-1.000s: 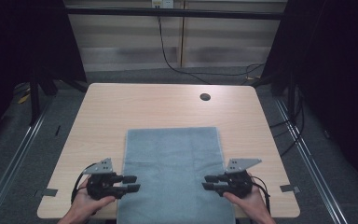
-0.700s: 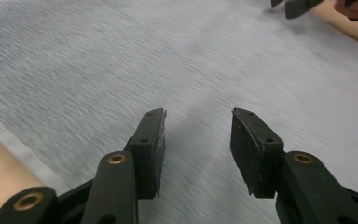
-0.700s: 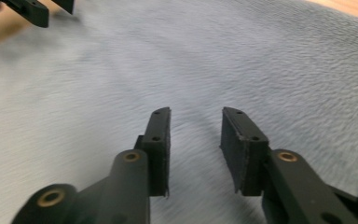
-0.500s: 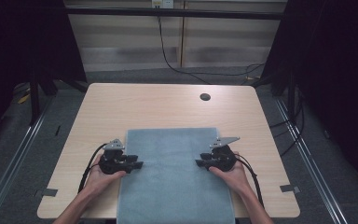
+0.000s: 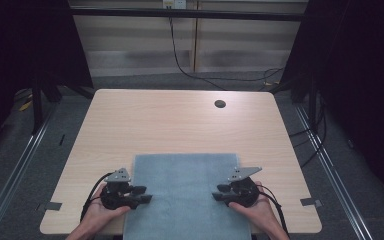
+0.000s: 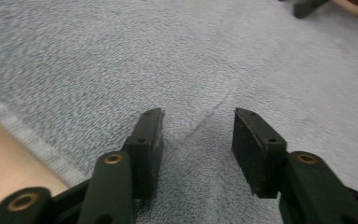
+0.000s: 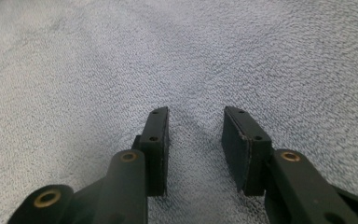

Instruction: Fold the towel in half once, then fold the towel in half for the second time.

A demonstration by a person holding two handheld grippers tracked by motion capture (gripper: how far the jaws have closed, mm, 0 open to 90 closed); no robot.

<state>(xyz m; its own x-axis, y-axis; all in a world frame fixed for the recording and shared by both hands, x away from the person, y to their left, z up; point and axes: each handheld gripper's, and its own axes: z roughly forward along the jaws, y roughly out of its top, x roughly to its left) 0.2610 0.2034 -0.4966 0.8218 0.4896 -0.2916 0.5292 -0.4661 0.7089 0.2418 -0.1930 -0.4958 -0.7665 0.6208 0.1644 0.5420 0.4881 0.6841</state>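
One towel [image 5: 187,195], two claws – left claw [image 5: 144,195], right claw [image 5: 221,193]

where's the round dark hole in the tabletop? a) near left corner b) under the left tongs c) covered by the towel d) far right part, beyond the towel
d: the hole sits in the bare wood of the table, far right, well beyond the grey towel.

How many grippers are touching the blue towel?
2, though contact itself is hard to confirm. The left gripper sits over the blue towel at its left edge; the right gripper sits at its right edge. Both have their jaws apart.
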